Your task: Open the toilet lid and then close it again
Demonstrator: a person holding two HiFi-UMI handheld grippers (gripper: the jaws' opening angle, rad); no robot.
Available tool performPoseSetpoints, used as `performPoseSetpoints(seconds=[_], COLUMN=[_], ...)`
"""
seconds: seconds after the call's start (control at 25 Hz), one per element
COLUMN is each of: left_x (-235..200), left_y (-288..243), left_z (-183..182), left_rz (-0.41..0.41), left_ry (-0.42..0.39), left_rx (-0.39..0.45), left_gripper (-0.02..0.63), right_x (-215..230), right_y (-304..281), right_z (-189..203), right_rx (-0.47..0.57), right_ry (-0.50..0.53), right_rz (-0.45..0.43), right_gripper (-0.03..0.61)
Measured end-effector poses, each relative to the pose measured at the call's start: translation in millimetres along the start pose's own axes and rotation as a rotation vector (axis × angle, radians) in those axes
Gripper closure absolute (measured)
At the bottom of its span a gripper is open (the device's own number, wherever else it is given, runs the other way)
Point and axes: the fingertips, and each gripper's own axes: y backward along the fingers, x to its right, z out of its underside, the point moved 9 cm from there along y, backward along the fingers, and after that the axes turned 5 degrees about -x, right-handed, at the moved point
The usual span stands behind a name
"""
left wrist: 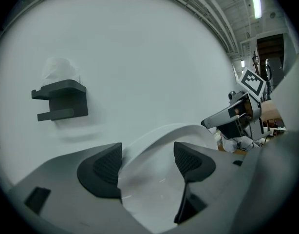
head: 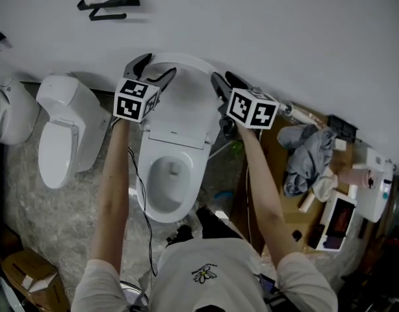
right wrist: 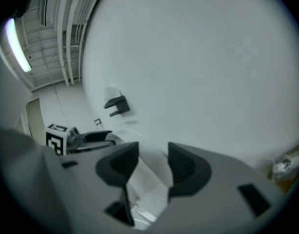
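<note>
The white toilet point(head: 167, 174) stands against the wall with its bowl uncovered. Its lid point(head: 180, 109) is raised, nearly upright. My left gripper point(head: 153, 70) straddles the lid's upper left rim. In the left gripper view the lid point(left wrist: 154, 189) fills the gap between the two dark pads point(left wrist: 108, 167), so the left gripper point(left wrist: 148, 165) is shut on it. My right gripper point(head: 225, 82) is at the lid's upper right edge. In the right gripper view the lid's edge point(right wrist: 149, 189) sits between the pads point(right wrist: 181, 167), and the right gripper point(right wrist: 153, 167) is shut on it.
A second white toilet point(head: 60, 129) stands to the left, with another white fixture point(head: 11, 112) beyond it. A black paper holder point(head: 108, 2) hangs on the wall. To the right, a wooden table point(head: 271, 148) carries a grey cloth point(head: 307, 151) and clutter. A cardboard box point(head: 27, 272) lies bottom left.
</note>
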Motion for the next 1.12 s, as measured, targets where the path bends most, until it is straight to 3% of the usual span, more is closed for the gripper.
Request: performPoseSetpoints(seconds=[0.08, 0.24, 0.48, 0.72, 0.84, 1.0, 1.12], left_x=[1, 4, 12, 50, 73, 98, 116], left_y=[3, 34, 122, 206, 248, 299, 332], left_z=[0, -10, -36, -40, -33, -19, -7], left_rz=[-0.009, -0.072, -0.160, -0.217, -0.257, -0.309, -0.393], left_ry=[0.001, 0.030, 0.074, 0.064, 0.067, 0.099, 0.117], left_rx=[-0.002, 0.077, 0.240, 0.322, 0.346, 0.368, 0.379], left_gripper=[0.259, 0.259, 0.265, 0.289, 0.374, 0.393, 0.457], right_x=[-1, -23, -86, -146, -173, -205, -223], right_y=[2, 28, 80, 130, 152, 176, 194], right_z=[1, -5, -16, -9, 5, 27, 46], right_rx=[0.001, 0.074, 0.241, 0.349, 0.371, 0.390, 0.400], right_ry=[0.042, 0.293, 0.448, 0.478, 0.485, 0.495, 0.496], right_rz=[0.015, 0.144, 0.113, 0.054, 0.027, -0.002, -0.009], right_gripper=[0.388, 0.451, 0.453, 0.453, 0.453, 0.466, 0.487])
